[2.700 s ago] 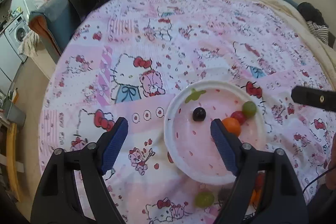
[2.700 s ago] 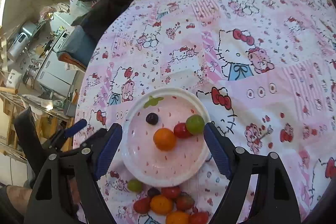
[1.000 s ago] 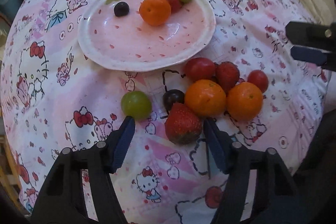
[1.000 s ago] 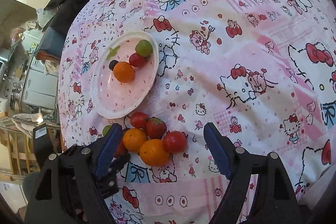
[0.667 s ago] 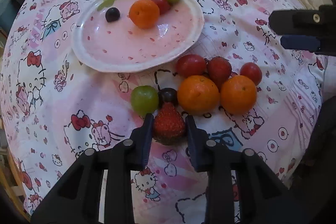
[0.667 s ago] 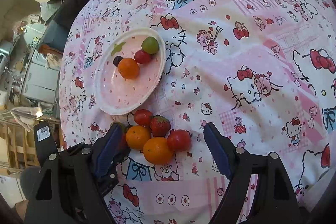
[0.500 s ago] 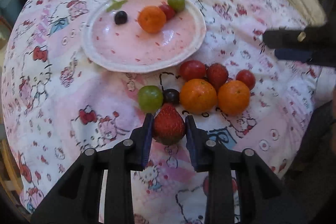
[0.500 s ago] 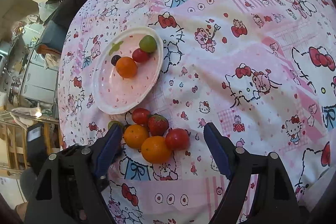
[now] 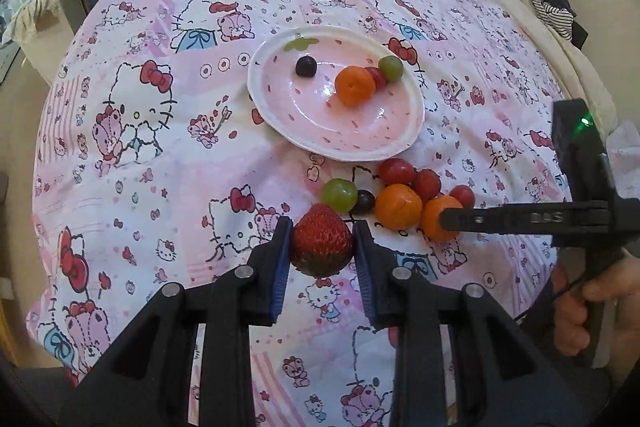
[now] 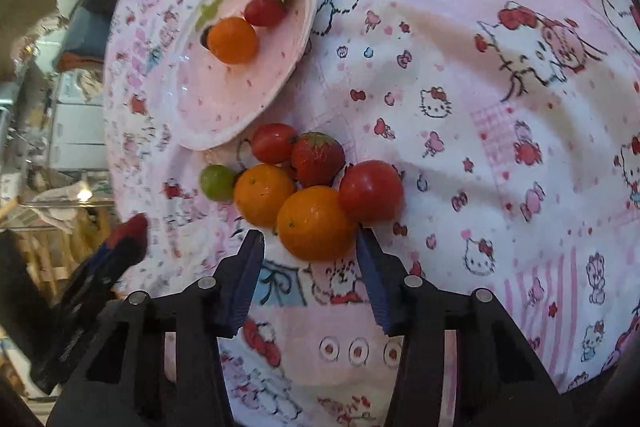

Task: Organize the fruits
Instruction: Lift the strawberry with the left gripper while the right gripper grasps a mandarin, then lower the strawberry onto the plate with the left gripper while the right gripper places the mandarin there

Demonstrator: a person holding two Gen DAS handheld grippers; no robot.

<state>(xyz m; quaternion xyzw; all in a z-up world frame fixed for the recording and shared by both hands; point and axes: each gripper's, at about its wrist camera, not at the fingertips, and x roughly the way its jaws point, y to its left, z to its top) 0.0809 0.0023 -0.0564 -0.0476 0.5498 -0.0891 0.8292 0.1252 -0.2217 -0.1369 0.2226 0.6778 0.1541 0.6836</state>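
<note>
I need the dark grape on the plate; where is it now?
In the left wrist view, the dark grape lies on the plate's far left part, left of the orange.

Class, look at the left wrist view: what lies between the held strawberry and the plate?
The green grape and dark grape lie between the strawberry and plate, on the cloth.

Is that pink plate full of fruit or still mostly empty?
Mostly empty. The plate holds only four pieces along its far side: a dark grape, an orange, a red tomato and a green grape.
</note>
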